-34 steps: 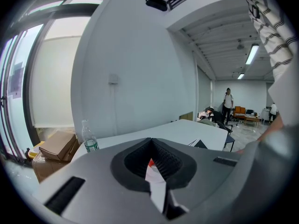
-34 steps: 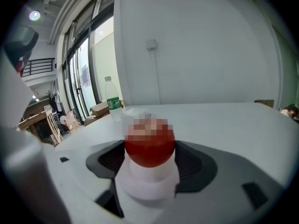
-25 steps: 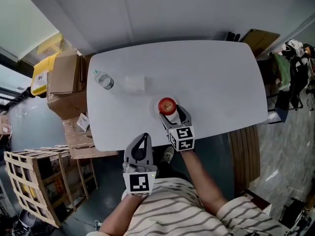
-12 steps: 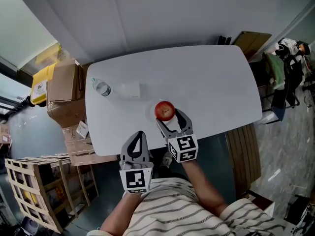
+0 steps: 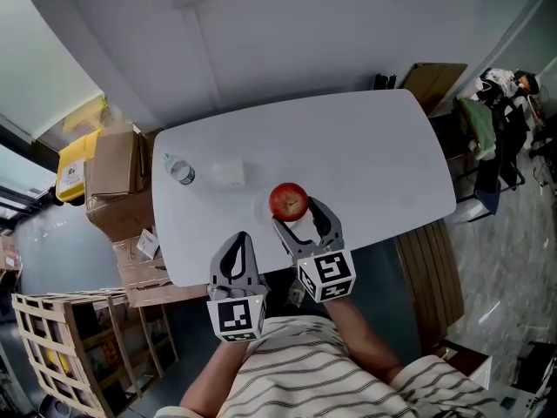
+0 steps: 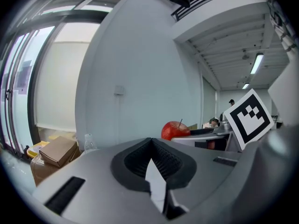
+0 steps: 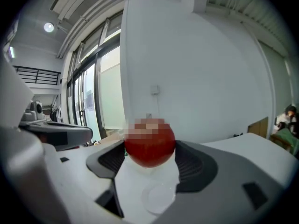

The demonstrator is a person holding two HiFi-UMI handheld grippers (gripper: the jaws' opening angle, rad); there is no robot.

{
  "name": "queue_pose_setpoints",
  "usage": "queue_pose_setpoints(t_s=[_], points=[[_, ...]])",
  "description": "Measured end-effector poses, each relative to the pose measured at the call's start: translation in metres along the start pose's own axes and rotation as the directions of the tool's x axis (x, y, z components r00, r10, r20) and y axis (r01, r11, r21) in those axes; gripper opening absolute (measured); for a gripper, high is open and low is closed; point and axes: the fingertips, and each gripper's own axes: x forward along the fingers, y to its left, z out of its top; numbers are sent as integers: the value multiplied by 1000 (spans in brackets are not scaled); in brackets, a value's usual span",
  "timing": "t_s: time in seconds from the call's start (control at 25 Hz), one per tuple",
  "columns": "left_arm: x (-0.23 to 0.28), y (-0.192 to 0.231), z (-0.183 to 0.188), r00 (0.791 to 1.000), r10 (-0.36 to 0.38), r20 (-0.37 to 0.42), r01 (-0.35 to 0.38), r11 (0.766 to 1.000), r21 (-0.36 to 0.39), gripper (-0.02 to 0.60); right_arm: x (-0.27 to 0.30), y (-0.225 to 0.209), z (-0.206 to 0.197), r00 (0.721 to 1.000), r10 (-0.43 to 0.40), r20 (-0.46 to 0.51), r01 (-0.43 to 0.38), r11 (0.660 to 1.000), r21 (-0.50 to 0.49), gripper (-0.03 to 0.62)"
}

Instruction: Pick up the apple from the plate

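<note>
A red apple [image 5: 288, 202] hangs between the fingers of my right gripper [image 5: 293, 216], which is shut on its two sides. In the right gripper view the apple [image 7: 149, 149] is held clear above the small white plate [image 7: 159, 197] on the white table [image 5: 365, 155]. My left gripper [image 5: 237, 249] is shut with nothing in it and hovers at the table's near edge, left of the right gripper. From the left gripper view the apple [image 6: 175, 130] shows beyond the closed jaws, next to the right gripper's marker cube [image 6: 247, 118].
A clear plastic bottle [image 5: 181, 171] and a small white box [image 5: 228, 172] stand on the table's left part. Cardboard boxes [image 5: 113, 159] and a wooden crate [image 5: 61, 338] sit on the floor at the left. Clothes on a chair [image 5: 487, 120] are at the right.
The right gripper has risen with the apple, lifting it off the plate. The left gripper stays shut and has shifted only slightly.
</note>
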Motion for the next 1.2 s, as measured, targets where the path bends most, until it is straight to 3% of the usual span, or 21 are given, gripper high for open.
queue_pose_setpoints(t_s=[0.64,1.2], points=[[-2,-3,50,994,-16,108,15,1000,16,5,-23,21,53,996,-1,87,7,998,-59,344],[1,-2,68,990,-14,141,10,1000,29,5,-27,17,77,992,-17,127,26,997,-75,344]])
